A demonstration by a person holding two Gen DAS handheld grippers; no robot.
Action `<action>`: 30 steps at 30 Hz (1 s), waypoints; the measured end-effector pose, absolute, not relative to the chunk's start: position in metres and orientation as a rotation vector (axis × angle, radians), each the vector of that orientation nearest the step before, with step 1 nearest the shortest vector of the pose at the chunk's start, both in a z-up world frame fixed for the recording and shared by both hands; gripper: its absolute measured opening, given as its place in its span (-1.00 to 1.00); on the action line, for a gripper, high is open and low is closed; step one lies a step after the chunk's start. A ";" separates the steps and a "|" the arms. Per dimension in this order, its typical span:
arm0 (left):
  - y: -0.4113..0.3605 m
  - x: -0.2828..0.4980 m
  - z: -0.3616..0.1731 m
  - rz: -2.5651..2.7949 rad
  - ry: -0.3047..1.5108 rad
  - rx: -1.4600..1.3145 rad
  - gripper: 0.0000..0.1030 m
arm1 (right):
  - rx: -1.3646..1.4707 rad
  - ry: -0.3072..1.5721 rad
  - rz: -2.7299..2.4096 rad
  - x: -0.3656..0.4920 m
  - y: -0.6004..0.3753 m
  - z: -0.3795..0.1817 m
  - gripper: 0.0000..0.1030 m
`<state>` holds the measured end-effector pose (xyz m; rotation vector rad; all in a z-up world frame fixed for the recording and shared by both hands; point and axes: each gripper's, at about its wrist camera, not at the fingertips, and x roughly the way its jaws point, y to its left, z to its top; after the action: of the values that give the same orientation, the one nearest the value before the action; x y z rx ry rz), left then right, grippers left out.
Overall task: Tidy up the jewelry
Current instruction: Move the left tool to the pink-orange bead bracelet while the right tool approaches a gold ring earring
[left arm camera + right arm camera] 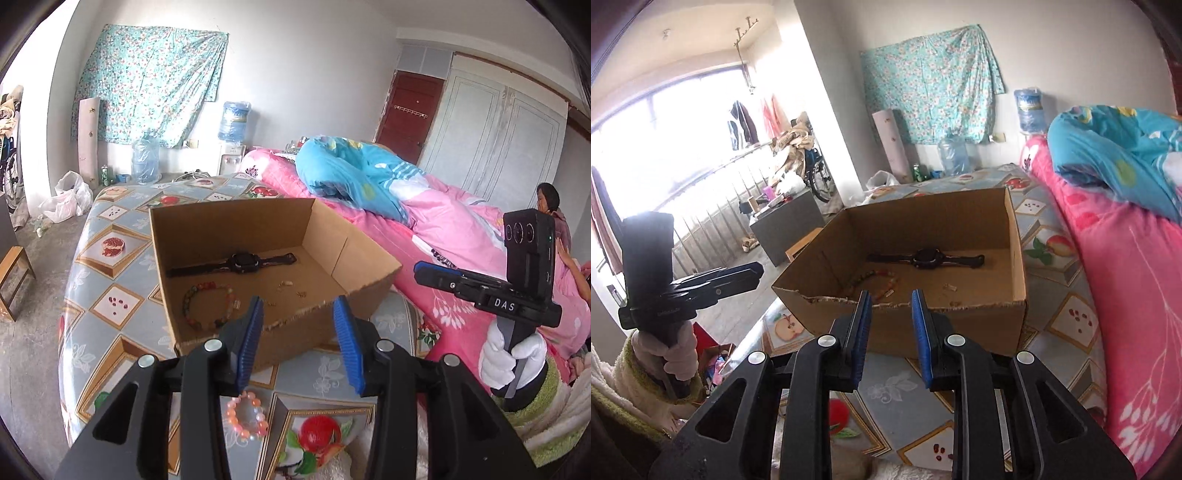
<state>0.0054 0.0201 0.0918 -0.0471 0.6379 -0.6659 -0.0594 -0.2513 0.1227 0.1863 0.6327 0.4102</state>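
Jewelry sorting is midway: both the left gripper [297,317] and the right gripper [890,314] hang empty, jaws apart, before the open brown cardboard box [229,225], so next comes the pink beaded bracelet [246,415] low in the left wrist view.

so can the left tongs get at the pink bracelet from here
Probably yes: the pink bracelet lies uncovered on the table just below the open, empty left tongs, outside the box, with nothing over it.

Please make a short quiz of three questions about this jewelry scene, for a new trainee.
1. True or false: the black watch lies inside the cardboard box.
2. Where is the pink bead bracelet? A) inside the box B) on the table cover, outside the box C) between gripper pads
3. Does the left gripper or the right gripper hold anything?

Key: 1 true; 2 B; 3 neither, both open and empty.
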 end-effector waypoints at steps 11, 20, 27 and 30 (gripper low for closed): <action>-0.006 -0.007 -0.002 -0.546 0.827 0.045 -0.11 | 0.114 0.838 0.248 -0.066 -0.233 0.050 -0.49; -0.013 0.007 -0.020 -0.517 0.860 0.041 -0.11 | 0.131 0.864 0.199 -0.058 -0.239 0.034 -0.49; -0.017 0.012 -0.027 -0.516 0.873 0.034 -0.11 | 0.096 0.872 0.174 -0.047 -0.239 0.024 -0.49; -0.019 0.012 -0.029 -0.519 0.876 0.042 -0.11 | 0.069 0.875 0.156 -0.041 -0.238 0.019 -0.49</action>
<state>0.0122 -0.0194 -0.0285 0.0423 0.8765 -0.5186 -0.0408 -0.2380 0.0190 0.0687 0.8746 0.1561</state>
